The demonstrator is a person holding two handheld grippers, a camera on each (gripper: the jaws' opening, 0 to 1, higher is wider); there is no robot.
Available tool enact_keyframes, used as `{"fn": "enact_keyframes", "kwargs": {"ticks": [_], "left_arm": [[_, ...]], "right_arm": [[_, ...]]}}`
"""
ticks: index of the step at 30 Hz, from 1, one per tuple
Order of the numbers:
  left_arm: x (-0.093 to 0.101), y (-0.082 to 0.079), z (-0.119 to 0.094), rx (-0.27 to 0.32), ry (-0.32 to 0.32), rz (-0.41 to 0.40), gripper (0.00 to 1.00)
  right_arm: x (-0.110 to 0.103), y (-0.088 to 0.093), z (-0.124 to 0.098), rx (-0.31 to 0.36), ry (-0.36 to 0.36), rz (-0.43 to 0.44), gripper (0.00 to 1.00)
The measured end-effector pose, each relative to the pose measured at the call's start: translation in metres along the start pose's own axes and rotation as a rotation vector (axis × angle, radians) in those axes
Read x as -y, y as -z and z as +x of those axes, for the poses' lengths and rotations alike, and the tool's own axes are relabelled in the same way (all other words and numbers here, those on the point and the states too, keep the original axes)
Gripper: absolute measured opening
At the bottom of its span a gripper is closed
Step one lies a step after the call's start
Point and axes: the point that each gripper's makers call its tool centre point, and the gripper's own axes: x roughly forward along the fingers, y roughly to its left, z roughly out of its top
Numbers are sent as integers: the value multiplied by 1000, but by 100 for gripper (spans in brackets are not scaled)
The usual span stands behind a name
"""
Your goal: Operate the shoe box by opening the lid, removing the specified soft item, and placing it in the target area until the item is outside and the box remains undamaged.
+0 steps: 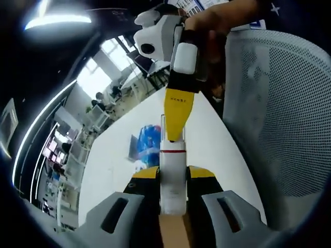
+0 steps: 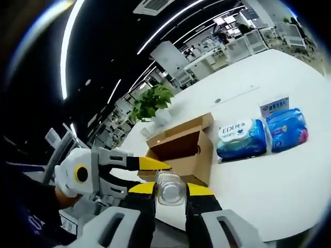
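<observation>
While the shoe box (image 2: 181, 150) is sitting open, we are clamping both grippers on 1 clear bottle (image 2: 169, 189). The right gripper (image 2: 170, 192) and left gripper (image 1: 172, 199) are each gripping it, with 2 blue packs (image 2: 241, 138) lying at 3 o'clock.

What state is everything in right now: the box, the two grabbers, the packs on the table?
Cardboard box: lid open, on the white table.
Clear bottle: held between both grippers.
Left gripper: shut on the bottle.
Right gripper: shut on the bottle.
Two blue packs: lying flat beside the box.
</observation>
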Motion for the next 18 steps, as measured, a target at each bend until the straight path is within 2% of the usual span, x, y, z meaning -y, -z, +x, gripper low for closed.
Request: {"fn": "enact_keyframes", "kwargs": {"ticks": [1, 5, 11, 16, 18], "left_arm": [[-1, 1, 0, -1, -13, 10, 17], [0, 1, 1, 2, -7, 8, 17], [1, 0, 2, 13, 1, 9, 18], [-3, -4, 2, 39, 10, -20, 18], [-2, -1, 3, 22, 29, -45, 20]], "right_arm": [[-2, -1, 0, 6, -14, 36, 15], [-1, 2, 0, -4, 0, 12, 15], [0, 2, -1, -11, 4, 31, 14], [0, -2, -4, -3, 1, 45, 13], [0, -3, -5, -3, 5, 35, 13]]}}
